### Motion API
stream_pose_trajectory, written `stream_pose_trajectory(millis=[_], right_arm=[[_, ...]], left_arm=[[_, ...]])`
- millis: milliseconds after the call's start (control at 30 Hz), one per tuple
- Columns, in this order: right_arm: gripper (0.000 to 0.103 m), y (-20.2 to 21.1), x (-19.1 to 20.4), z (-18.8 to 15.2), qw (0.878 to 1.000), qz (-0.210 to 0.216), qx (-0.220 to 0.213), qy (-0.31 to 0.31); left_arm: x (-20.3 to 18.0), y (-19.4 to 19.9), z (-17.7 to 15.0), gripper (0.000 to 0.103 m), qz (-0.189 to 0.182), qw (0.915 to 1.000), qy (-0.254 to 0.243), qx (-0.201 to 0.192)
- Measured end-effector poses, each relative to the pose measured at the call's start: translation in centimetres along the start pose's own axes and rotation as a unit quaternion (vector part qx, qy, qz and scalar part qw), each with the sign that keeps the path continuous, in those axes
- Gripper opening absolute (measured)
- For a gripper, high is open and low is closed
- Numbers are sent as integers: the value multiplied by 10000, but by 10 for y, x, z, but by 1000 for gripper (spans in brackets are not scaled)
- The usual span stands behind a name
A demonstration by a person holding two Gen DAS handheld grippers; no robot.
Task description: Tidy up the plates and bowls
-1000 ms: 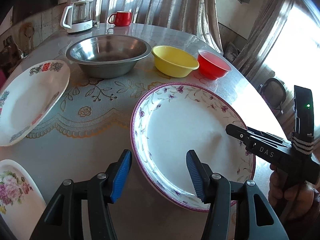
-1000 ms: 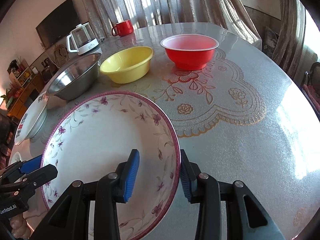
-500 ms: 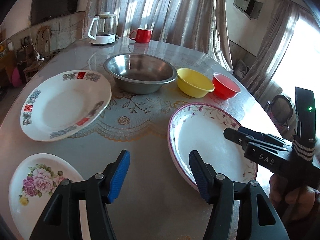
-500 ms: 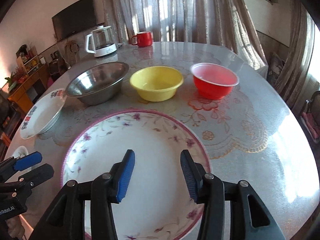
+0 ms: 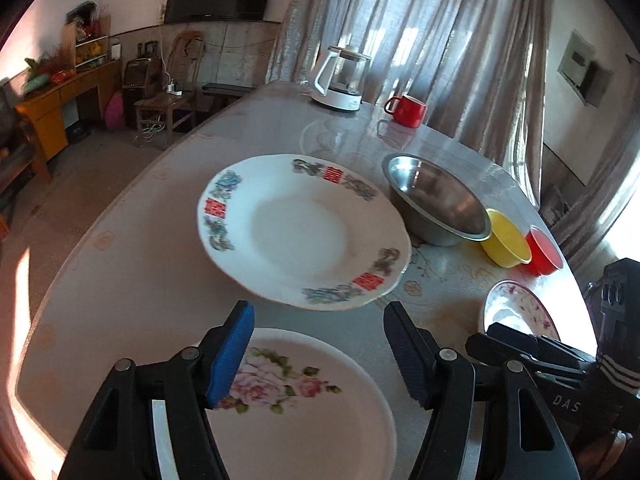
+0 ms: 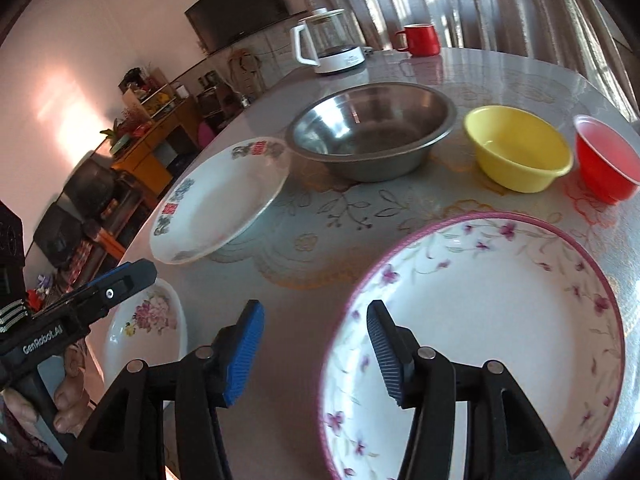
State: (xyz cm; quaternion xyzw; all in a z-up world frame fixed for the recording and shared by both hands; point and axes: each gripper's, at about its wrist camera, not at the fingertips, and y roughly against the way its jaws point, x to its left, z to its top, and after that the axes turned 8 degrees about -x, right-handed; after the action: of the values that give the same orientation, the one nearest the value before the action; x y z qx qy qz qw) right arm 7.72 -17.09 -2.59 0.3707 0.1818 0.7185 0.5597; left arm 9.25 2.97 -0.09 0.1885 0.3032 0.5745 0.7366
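White china lies left: rose plate (image 5: 304,396) nearest, red-marked plate (image 5: 300,232) beyond. My left gripper (image 5: 318,354) hangs over the rose plate, jaws opening, empty. Steel bowl (image 6: 372,136), yellow bowl (image 6: 520,152), red bowl (image 6: 606,160) line the far side, apparently grouped. My right gripper (image 6: 316,350) straddles the purple-rimmed plate (image 6: 500,328) edge, opening, gripping nothing.

Two wrist fisheyes, close over the table (image 5: 120,264), angled down (shared: steel bowl (image 6: 372,136), plates).
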Motion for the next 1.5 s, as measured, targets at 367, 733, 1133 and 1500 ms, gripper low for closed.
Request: stream_pose_trajectory(millis=[367, 733, 1133, 1500], right_arm=[[65, -30, 30, 24, 9992, 365, 45, 130], [66, -73, 19, 58, 9928, 864, 219, -801], [45, -108, 12, 73, 9933, 658, 300, -905], [25, -128, 4, 71, 9911, 732, 522, -979]], left_arm=[[57, -7, 13, 68, 444, 9985, 292, -153], [91, -46, 44, 60, 159, 9983, 536, 160], [91, -93, 63, 32, -116, 9983, 182, 536], [94, -113, 74, 22, -485, 9966, 225, 630]])
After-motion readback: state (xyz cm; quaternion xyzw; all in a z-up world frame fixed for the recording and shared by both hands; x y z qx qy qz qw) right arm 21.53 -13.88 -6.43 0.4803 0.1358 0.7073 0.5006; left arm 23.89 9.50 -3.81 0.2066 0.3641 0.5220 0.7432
